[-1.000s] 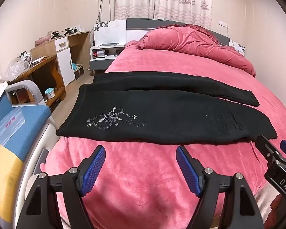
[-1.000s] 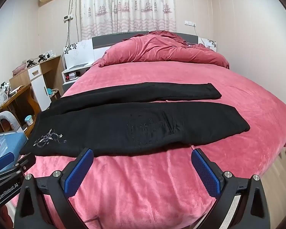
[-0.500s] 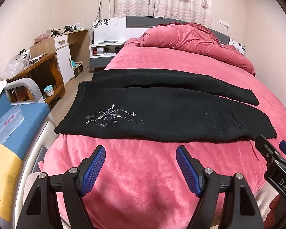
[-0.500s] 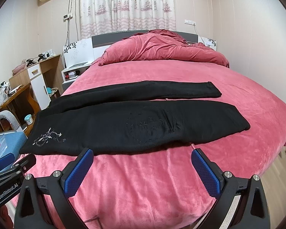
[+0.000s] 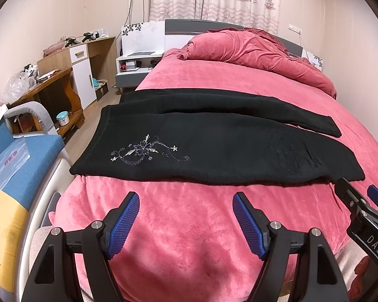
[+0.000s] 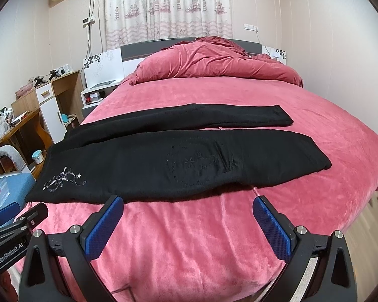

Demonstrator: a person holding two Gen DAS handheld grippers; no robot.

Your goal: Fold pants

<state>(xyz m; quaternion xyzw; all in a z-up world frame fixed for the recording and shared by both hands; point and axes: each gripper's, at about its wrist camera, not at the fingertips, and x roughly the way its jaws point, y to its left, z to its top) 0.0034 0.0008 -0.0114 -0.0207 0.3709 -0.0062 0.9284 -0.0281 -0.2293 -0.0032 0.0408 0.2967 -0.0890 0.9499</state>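
Black pants (image 5: 214, 146) lie flat across the pink bed, waistband at the left, both legs stretched to the right, the far leg spread apart from the near one. A silver flower embroidery (image 5: 143, 151) sits near the waist. They also show in the right wrist view (image 6: 179, 161). My left gripper (image 5: 186, 216) is open and empty, just short of the near edge of the pants by the waist. My right gripper (image 6: 189, 216) is open and empty, at the near edge of the near leg's middle.
A crumpled pink duvet (image 5: 244, 47) lies at the head of the bed (image 5: 189, 226). A wooden desk (image 5: 60, 80) and a white nightstand (image 5: 136, 65) stand to the left. A blue and yellow seat (image 5: 15, 163) is at the near left.
Both grippers have moved slightly forward toward the near edge of the pants. The pants have not moved and both grippers stay open.
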